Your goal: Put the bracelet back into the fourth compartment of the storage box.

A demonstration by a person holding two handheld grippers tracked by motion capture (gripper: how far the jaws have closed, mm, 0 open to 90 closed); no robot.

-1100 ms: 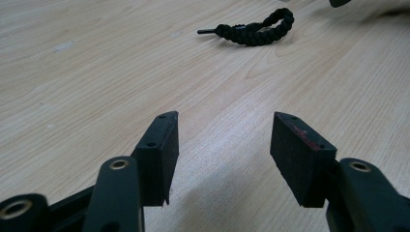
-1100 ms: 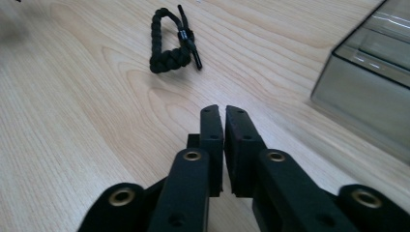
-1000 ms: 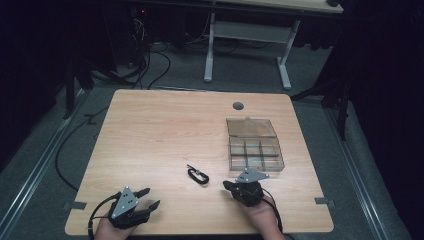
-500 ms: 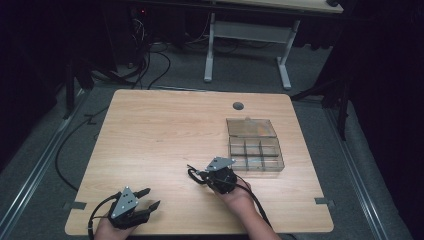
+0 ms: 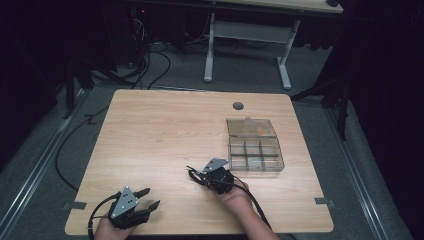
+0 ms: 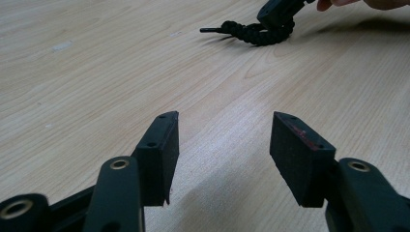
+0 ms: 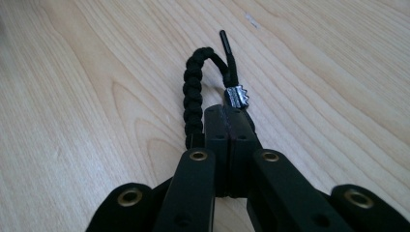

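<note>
A dark room with cables on the floor surrounds a light wooden table (image 5: 165,130). At the table's 7 o'clock corner the left gripper (image 5: 145,199) rests low with its jaws spread apart around bare wood. Near the front middle, the right gripper (image 5: 196,175) has its jaws clenched on a black braided paracord lanyard (image 7: 193,92) with a small metal bead (image 7: 237,96), lying on the wood. A clear plastic compartment box (image 5: 254,144), lid open, sits at the gripper's 2 o'clock.
</note>
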